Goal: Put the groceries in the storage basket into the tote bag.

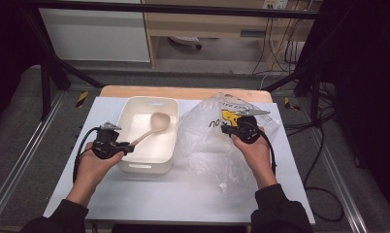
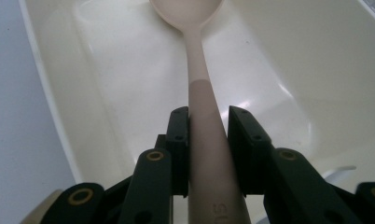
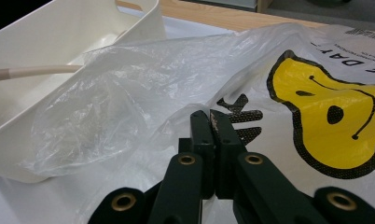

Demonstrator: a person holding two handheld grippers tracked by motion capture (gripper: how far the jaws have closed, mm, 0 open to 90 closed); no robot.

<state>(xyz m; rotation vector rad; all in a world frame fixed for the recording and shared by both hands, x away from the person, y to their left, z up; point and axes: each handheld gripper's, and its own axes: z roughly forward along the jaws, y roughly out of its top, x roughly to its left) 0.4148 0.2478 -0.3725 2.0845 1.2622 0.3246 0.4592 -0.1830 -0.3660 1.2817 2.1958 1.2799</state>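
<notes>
- You are gripping the left gripper (image 1: 126,147) at the near left corner of the cream tub (image 1: 171,141), its jaws clamped on the handle of a pale spoon (image 1: 153,125).
- In the left gripper view, the spoon (image 2: 202,93) is running straight ahead from between the two black jaws, its handle pinched on both sides and its bowl lying at the far end, over the floor of the tub (image 2: 279,65).
- From above, the spoon's bowl is sitting ahead and to the right of that gripper, inside the tub, with the handle slanting back over the near left wall.
- You are holding the right gripper (image 1: 232,125) on top of the clear plastic bag (image 1: 207,145), which is lying crumpled just beside the tub on the white mat (image 1: 149,199).
- In the right gripper view, the right gripper (image 3: 213,116) is showing its jaws pressed together; whether a fold of the bag's film is caught between them cannot be told.
- The bag (image 3: 143,74) is spreading ahead of and around those jaws, with its yellow printed figure (image 3: 325,121) just to their right and the tub (image 3: 59,42) beyond to their left.
- Both your hands are resting low over the mat, well apart, with the tub and the bag between and ahead of them.
</notes>
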